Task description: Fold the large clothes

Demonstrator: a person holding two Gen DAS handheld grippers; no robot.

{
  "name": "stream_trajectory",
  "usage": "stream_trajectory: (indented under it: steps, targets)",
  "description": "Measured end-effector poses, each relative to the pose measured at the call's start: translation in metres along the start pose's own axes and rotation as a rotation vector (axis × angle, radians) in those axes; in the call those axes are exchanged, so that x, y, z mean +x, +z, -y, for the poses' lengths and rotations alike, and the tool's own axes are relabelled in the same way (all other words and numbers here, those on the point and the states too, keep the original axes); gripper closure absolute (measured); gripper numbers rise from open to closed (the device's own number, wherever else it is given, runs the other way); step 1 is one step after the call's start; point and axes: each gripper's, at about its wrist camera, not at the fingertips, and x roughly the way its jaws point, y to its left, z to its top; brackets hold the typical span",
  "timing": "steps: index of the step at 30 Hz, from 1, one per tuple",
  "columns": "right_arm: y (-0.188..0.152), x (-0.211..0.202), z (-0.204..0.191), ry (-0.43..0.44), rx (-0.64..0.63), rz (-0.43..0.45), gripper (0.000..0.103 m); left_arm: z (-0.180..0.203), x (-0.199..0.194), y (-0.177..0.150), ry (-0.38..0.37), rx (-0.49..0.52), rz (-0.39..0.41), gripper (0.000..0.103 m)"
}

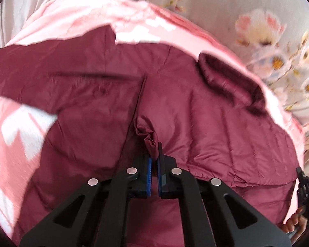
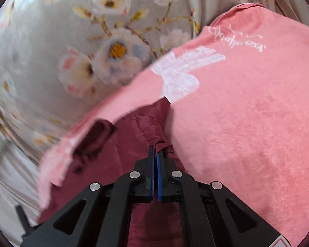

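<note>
We list a maroon quilted jacket (image 1: 105,86), shiny-surfaced and stitched in channels, spread beyond and to both sides of the left gripper (image 1: 154,156). Its blue-padded fingers (image 1: 148,164) are clenched on a puckered ridge of the maroon fabric, which bunches up just ahead of the tips. A dark seam line runs away from the fingers toward the far edge of the jacket.

We list a pink blanket (image 1: 76,16) with white printed shapes, lying under the jacket and showing past its far edge and to the left of the fingers.

We list a floral bedsheet (image 1: 257,30), grey with pale blossoms, beyond and to the right of the blanket.

At the lower right edge we note a hand (image 1: 294,222) on black hardware.

From the right wrist view, the right gripper (image 2: 156,154) is pinched tight on a fold of the same maroon jacket (image 2: 134,127), which extends ahead and left of its fingers (image 2: 159,164); the blanket (image 2: 247,113) fills the right side, the bedsheet (image 2: 72,41) the far left.
</note>
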Motion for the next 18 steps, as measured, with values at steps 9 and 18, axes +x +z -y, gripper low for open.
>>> stream_trajectory:
  steps: [9,18]
  targets:
    - [-0.015,0.035,0.003,-0.186,-0.108,-0.134,0.103,0.013,0.003,-0.020,0.098,0.112,0.081,0.100]
    - [-0.023,-0.010,-0.018,-0.244,-0.145,-0.013,0.089,0.017,0.003,-0.021,0.128,0.137,0.099,0.099]
